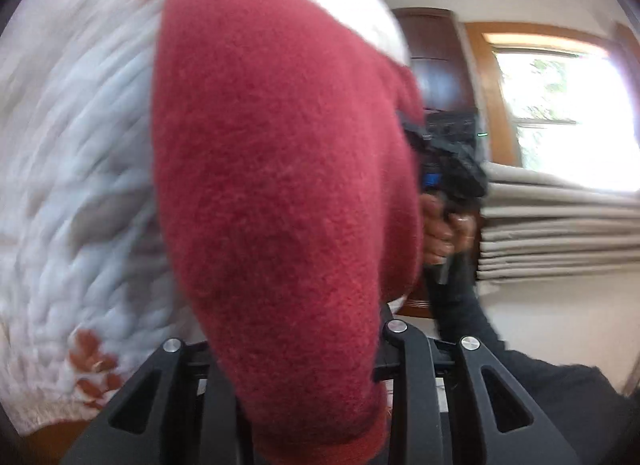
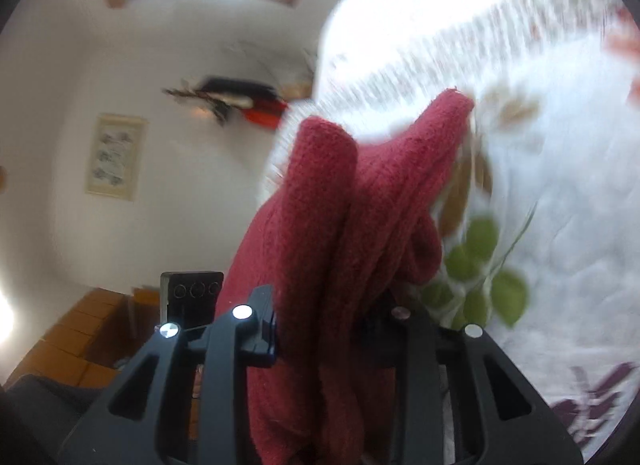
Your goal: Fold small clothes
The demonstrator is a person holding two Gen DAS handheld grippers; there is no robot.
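my red knit garment [image 1: 280,193] hangs lengthwise between my tools, long axis running up and away from each camera. my left tool [image 1: 304,377] and right tool [image 2: 320,337] both pinch it narrow. beyond lies a blurred white floral bedspread [image 2: 540,169], then white walls and a window [image 1: 568,117]

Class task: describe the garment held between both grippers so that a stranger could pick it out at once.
Start from the white quilt with printed leaves that fills the background. In front of it, both grippers hold a fuzzy knit garment, bunched into folds. It alone is solid dark red; the quilt is pale and patterned.
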